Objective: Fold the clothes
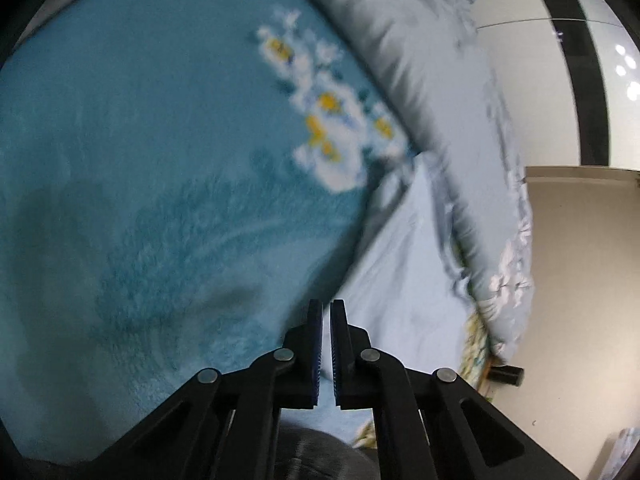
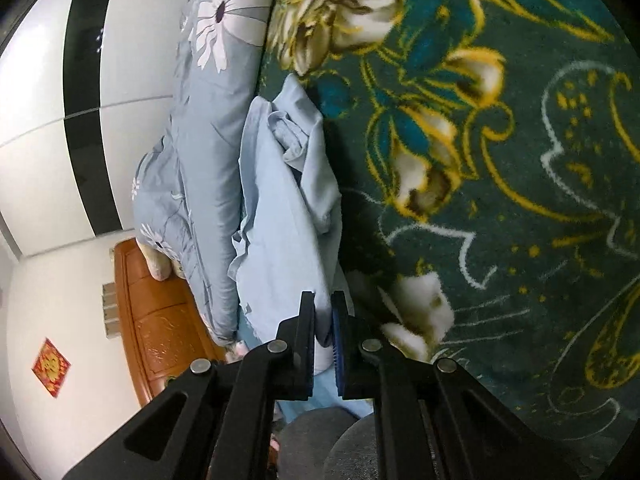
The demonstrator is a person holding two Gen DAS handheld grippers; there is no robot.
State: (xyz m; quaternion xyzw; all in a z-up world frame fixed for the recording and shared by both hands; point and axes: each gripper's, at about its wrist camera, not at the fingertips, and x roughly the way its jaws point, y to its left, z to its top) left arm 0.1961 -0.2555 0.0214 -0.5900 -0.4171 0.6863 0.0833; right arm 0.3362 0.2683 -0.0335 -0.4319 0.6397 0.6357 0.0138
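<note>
A light blue garment lies crumpled in a long strip on the bed, between the dark green floral blanket and a grey-blue flowered duvet. My right gripper is shut on the near edge of this garment, cloth pinched between the pads. In the left wrist view the same light blue garment lies flat beside a teal fleece blanket. My left gripper has its jaws almost together, right over the garment's edge; the view is blurred and I cannot tell whether cloth is between them.
A rolled grey-blue duvet runs along the garment's far side. A wooden headboard stands by the white wall, and a white and black wardrobe is behind. A beige cabinet stands beside the bed. Grey-trousered knees are below the grippers.
</note>
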